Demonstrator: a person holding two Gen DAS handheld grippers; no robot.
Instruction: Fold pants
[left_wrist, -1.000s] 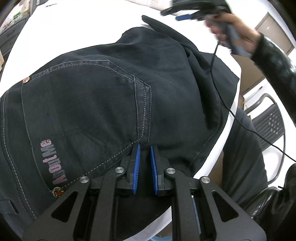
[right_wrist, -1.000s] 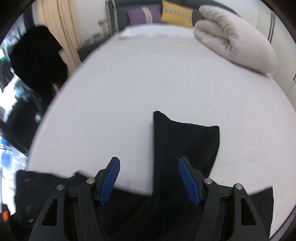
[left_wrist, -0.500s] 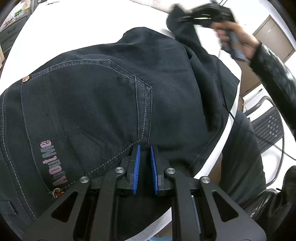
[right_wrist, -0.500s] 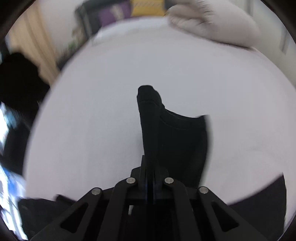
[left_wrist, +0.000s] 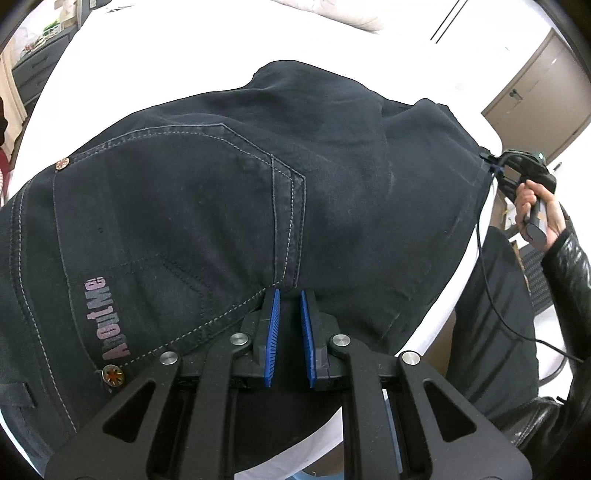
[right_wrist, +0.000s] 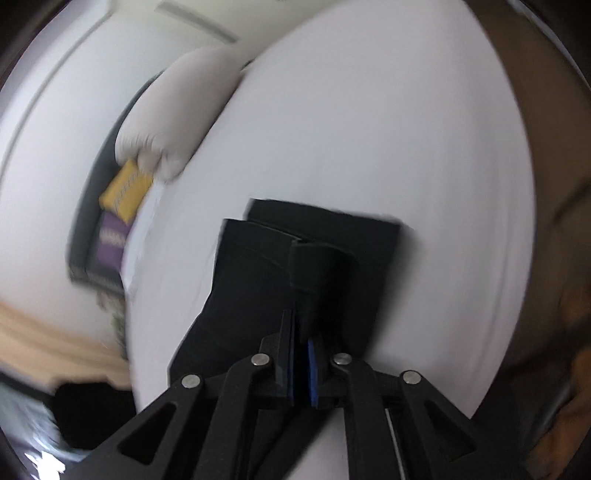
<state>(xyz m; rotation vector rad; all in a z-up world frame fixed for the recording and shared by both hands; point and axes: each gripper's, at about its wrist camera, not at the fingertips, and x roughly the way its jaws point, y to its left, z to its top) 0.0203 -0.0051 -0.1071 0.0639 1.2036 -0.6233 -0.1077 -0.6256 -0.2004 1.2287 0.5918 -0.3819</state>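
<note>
Dark navy jeans (left_wrist: 229, 206) lie on a white bed (left_wrist: 184, 48), back pocket and a pink logo facing up. My left gripper (left_wrist: 289, 299) rests on the seat of the jeans near the bed's front edge, its blue pads a narrow gap apart with nothing seen between them. My right gripper (right_wrist: 301, 332) is shut on the leg end of the jeans (right_wrist: 314, 266) and holds it lifted over the bed. It also shows in the left wrist view (left_wrist: 517, 173) at the far right, gripping the jeans' edge.
A rolled white duvet (right_wrist: 177, 122) and yellow and purple cushions (right_wrist: 125, 195) lie at the bed's head. A black mesh chair (left_wrist: 535, 273) and a brown cabinet (left_wrist: 539, 85) stand beside the bed. The person's legs are at the bed's front edge.
The right gripper shut on the leg end and carried it from the far side of the bed over to the right front edge. The left gripper stayed put.
</note>
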